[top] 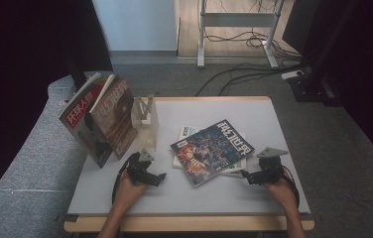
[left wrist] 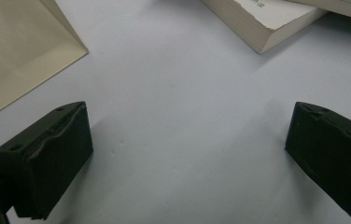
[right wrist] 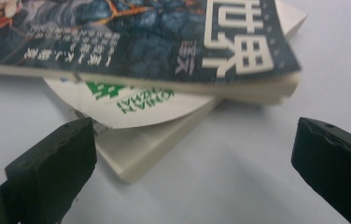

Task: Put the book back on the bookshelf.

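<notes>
lab/studio | black curtains (top: pixel 21 49) | floor cables (top: pixel 244 39) | desk frame (top: pixel 236 20)

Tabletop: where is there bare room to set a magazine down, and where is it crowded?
Free: the table's far right part beyond the stacked magazines, and the near strip between the left gripper and right gripper. Crowded: the left edge, where upright magazines lean against the cream bookend.

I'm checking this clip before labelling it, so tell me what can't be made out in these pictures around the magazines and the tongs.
- Lower magazine: high view, cover mostly hidden by the dark magazine lying on it.
- Its green title: right gripper view, blurred and partly covered.
- Cream stand: left gripper view, cut off by the frame edge.
- Standing magazines: high view, small print too small to read.
</notes>
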### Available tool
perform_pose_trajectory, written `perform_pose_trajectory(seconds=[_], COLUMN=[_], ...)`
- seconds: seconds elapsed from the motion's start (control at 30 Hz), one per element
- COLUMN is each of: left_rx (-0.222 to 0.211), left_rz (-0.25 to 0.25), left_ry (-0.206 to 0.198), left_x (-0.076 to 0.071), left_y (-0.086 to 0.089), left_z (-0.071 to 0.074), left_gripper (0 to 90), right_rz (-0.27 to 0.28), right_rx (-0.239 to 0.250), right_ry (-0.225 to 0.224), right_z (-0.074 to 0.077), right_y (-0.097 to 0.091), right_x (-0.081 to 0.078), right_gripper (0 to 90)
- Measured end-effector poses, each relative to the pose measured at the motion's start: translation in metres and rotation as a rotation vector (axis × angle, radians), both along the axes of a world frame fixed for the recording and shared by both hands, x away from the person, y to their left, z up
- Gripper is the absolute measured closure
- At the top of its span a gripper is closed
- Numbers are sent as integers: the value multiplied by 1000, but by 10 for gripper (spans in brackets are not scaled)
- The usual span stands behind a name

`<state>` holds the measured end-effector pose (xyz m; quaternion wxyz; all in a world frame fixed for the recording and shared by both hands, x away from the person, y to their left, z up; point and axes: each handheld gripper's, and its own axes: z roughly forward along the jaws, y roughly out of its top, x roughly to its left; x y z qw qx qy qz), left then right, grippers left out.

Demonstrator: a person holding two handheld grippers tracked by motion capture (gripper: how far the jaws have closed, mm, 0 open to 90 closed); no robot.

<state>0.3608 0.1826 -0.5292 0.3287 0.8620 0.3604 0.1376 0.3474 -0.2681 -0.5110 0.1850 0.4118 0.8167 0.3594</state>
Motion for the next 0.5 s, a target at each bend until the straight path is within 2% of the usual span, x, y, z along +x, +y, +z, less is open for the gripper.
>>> perform_pose_trajectory(seconds=[0.1,0.27,0.5], left_rx=[0,0,0], left_rz=[0,0,0], left_ry=[1,1,1], left_x=[0,0,0], left_y=[0,0,0], left_z=[0,0,0], left_gripper=[3,2,3], right_rz=[5,-2,8], right_rx=[0,22,18], right_ry=[0,-28,-17], right_z=[8,23,28], right_y=[3,2,9], right_x=[5,12,28], right_gripper=[0,14,14])
